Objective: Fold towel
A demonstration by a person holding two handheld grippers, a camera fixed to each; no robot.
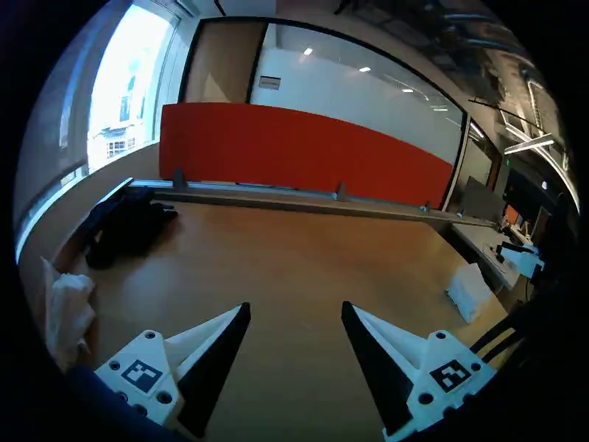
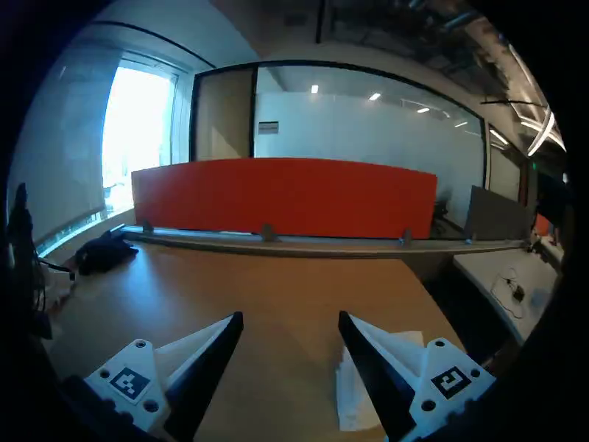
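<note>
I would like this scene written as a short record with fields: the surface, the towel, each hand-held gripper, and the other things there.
surface: wooden table
towel: white, lying on the table beside one finger of the right hand-held gripper, not gripped
left hand-held gripper: open, empty, above bare table
right hand-held gripper: open, empty
other things: black bag at the far left; crumpled white cloth at the left edge; red divider along the back
task state: fold not yet begun
</note>
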